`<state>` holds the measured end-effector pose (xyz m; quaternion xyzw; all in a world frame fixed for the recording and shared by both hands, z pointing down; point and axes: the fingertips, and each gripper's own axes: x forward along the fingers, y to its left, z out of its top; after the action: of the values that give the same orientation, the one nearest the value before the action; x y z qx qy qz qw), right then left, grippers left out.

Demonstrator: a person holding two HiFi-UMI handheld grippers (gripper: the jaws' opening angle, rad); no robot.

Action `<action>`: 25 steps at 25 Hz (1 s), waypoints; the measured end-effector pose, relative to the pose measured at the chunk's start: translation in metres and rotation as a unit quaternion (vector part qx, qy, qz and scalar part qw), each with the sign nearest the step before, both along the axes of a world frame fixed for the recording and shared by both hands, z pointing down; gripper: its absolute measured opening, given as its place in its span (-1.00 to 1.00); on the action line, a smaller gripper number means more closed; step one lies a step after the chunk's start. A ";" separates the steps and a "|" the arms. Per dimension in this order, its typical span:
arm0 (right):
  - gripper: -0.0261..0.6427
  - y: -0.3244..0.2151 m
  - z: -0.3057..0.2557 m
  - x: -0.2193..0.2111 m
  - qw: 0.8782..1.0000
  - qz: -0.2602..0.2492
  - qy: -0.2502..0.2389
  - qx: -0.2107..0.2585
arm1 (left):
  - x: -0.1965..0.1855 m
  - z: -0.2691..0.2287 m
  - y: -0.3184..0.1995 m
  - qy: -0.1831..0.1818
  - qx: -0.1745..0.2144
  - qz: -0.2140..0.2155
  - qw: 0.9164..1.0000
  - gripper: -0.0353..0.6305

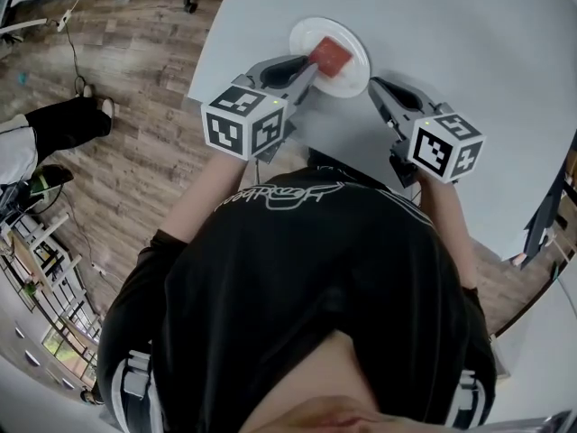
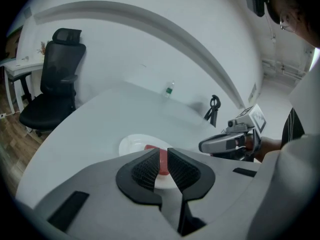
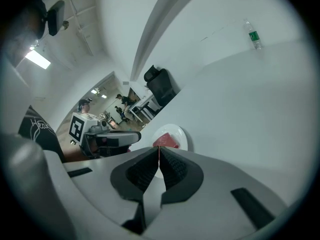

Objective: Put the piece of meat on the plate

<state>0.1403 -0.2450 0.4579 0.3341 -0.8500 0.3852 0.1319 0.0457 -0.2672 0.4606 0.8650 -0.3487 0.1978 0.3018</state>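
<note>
The red piece of meat (image 1: pixel 331 57) lies on the white plate (image 1: pixel 359 78) on the grey-white table. My left gripper (image 1: pixel 311 69) hovers at the plate's near-left rim, its tips just short of the meat. In the left gripper view a narrow gap stands between the pads of the left gripper (image 2: pixel 163 156), and the meat (image 2: pixel 150 147) shows beyond it on the plate (image 2: pixel 131 145), not pinched. My right gripper (image 1: pixel 374 84) rests right of the plate, apart from it. The right gripper view shows the right gripper (image 3: pixel 159 156) with jaws together and empty, and the meat (image 3: pixel 166 141) ahead.
A water bottle (image 2: pixel 169 89) and a black clip-like object (image 2: pixel 214 109) stand farther back on the table (image 1: pixel 469 43). A black office chair (image 2: pixel 55 84) sits off the table's left edge, over wooden floor. The table's near edge runs just under both grippers.
</note>
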 end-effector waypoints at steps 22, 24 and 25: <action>-0.89 0.162 -0.093 -0.062 0.993 0.000 -0.032 0.117 | -0.032 -0.114 0.194 0.083 0.055 0.049 0.994 -0.87; -0.89 0.185 -0.100 -0.070 0.991 0.004 -0.033 0.129 | -0.038 -0.121 0.219 0.086 0.062 0.056 0.993 -0.87; -0.89 0.199 -0.103 -0.074 0.990 0.007 -0.033 0.134 | -0.042 -0.123 0.233 0.088 0.065 0.060 0.992 -0.87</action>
<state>0.0659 -0.0457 0.3548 0.3415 -0.8956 0.2797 0.0552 0.0039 -0.0342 0.3375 0.9162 -0.2802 0.1153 0.2622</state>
